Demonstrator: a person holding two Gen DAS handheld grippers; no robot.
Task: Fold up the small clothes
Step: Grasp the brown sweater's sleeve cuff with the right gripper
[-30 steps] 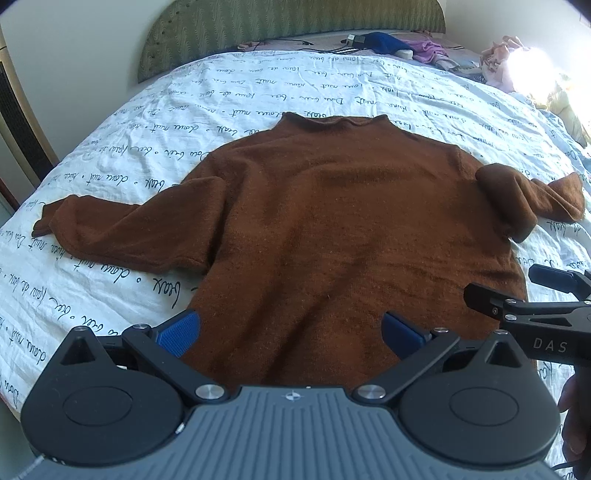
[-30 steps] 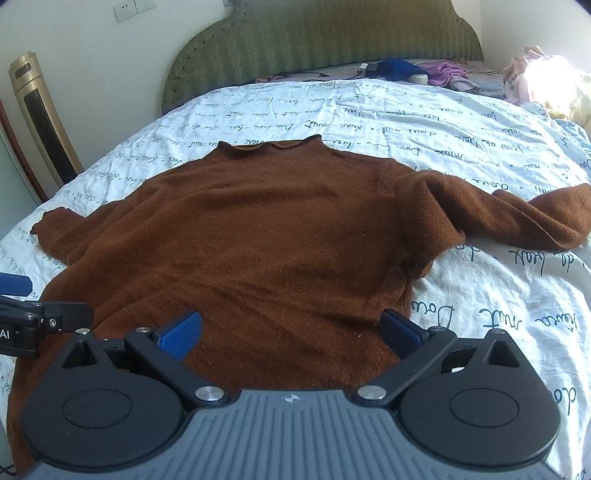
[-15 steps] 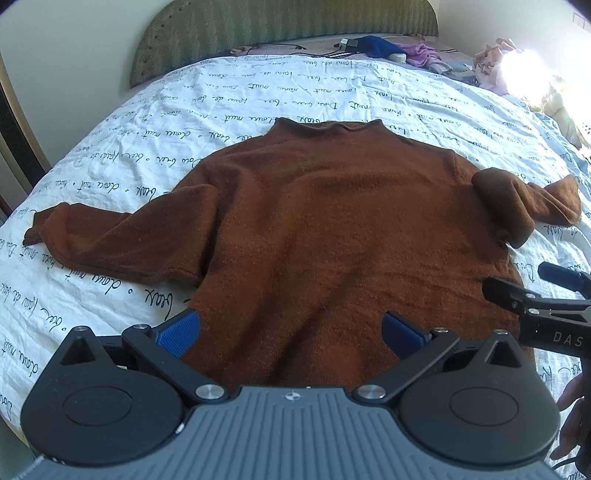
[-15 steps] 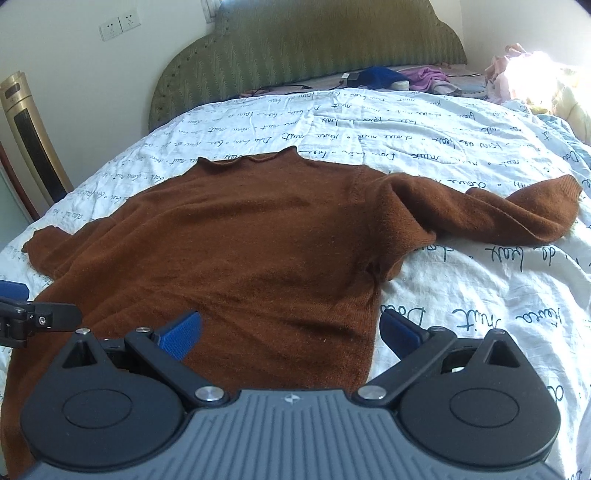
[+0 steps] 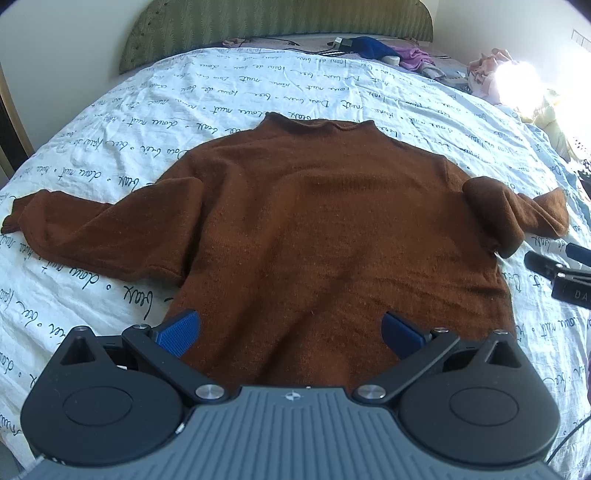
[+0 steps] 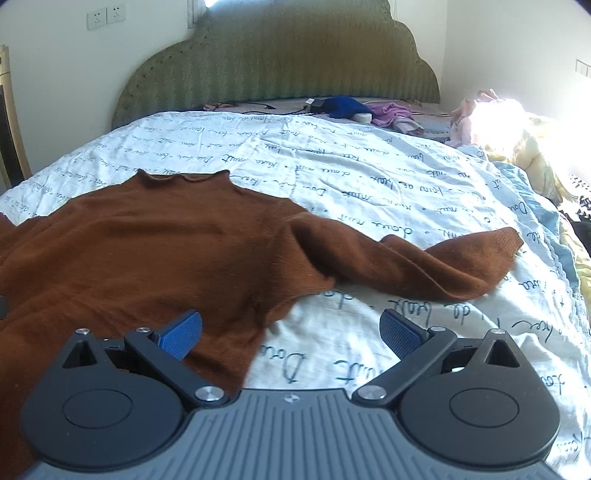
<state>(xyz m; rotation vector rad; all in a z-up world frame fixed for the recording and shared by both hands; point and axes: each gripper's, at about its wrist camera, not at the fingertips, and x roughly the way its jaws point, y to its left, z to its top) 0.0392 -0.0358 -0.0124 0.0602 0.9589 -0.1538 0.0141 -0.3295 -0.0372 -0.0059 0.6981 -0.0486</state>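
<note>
Rust-brown knit sweater [image 5: 332, 229] lies flat on the white script-printed bedsheet [image 5: 258, 85], sleeves spread. Left gripper [image 5: 290, 332] gapes wide over its hem, holding nothing. Right gripper [image 6: 290, 332] likewise spread, empty, straddling the sweater's right side edge.

A bed [image 6: 369, 177] covered with a white sheet [image 5: 258, 85] printed in dark cursive script is shown against a green upholstered headboard [image 6: 280, 66] with a scalloped top. Cream walls [image 6: 55, 92] are seen behind it, with two white sockets [image 6: 106, 14] mounted at upper left. Strong sunlight [image 6: 517, 125] is cast across the right side.
</note>
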